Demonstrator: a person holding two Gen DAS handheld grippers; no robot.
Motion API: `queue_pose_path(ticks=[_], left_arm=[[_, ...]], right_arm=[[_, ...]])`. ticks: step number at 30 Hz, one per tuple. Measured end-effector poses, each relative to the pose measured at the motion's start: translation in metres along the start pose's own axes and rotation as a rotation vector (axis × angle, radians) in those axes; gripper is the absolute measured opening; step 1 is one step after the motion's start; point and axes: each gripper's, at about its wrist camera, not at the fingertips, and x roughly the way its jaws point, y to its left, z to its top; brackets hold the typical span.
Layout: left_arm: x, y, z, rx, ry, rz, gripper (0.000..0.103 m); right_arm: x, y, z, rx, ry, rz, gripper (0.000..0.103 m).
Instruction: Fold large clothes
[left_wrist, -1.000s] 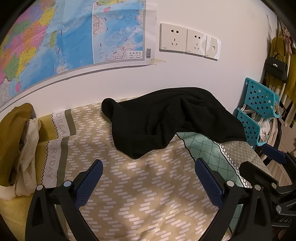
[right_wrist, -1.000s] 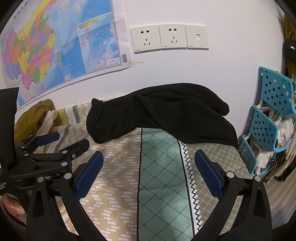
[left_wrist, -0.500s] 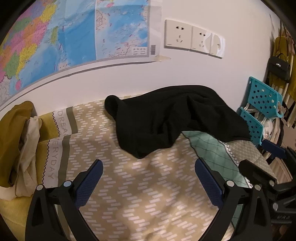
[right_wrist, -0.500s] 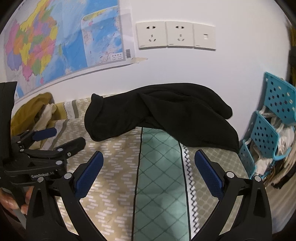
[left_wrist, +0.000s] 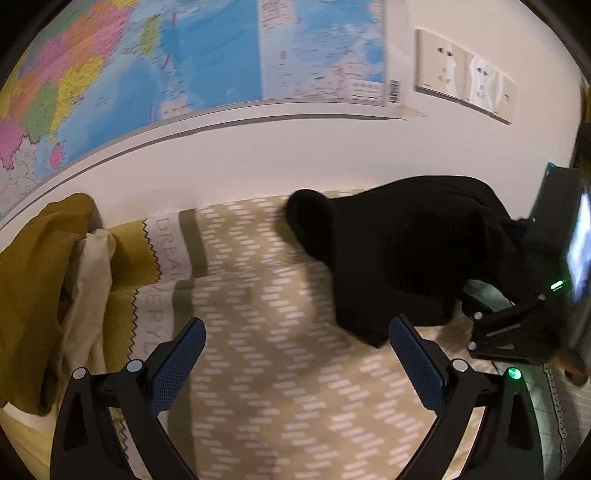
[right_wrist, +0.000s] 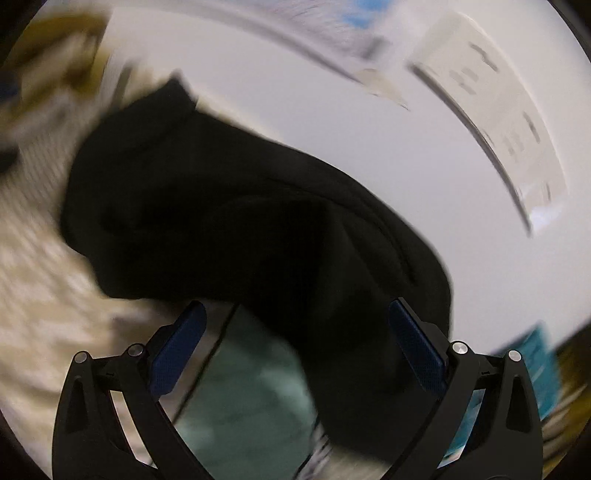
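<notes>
Landmark: black garment (left_wrist: 399, 254), crumpled on the patterned bedspread (left_wrist: 266, 369) against the wall, long axis left to right.
Left gripper (left_wrist: 295, 365): jaws wide apart, empty; garment ahead and right.
Right gripper (right_wrist: 295, 347): jaws spread, empty; nearer, at the garment's near edge.
Obscured: right view motion-blurred; contact undeterminable.

You have a wall map (left_wrist: 155, 66) above the patterned bedspread (left_wrist: 266, 369), wall sockets (left_wrist: 461, 74) to its right, and mustard cloth (left_wrist: 33, 280) bunched at left.
</notes>
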Motion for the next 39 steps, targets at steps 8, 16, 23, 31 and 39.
queue_pose_path(ticks=[8, 16, 23, 31, 39], left_arm=[[0.018, 0.021, 0.006, -0.022, 0.025, 0.038, 0.096], [0.036, 0.032, 0.014, 0.028, -0.005, 0.089, 0.096], [0.042, 0.039, 0.023, 0.084, -0.035, 0.079, 0.096], [0.031, 0.009, 0.043, 0.242, -0.193, -0.059, 0.096], [0.027, -0.079, 0.027, 0.546, -0.310, -0.321, 0.096]], right_arm=[[-0.007, -0.028, 0.018, 0.042, -0.081, 0.234, 0.010], [-0.011, -0.045, 0.012, 0.069, -0.129, 0.256, 0.078], [0.002, -0.032, 0.031, 0.003, -0.094, 0.340, 0.013], [-0.121, -0.193, -0.007, 0.438, -0.306, 0.258, 0.011], [-0.150, -0.282, -0.048, 0.684, -0.317, 0.233, 0.010]])
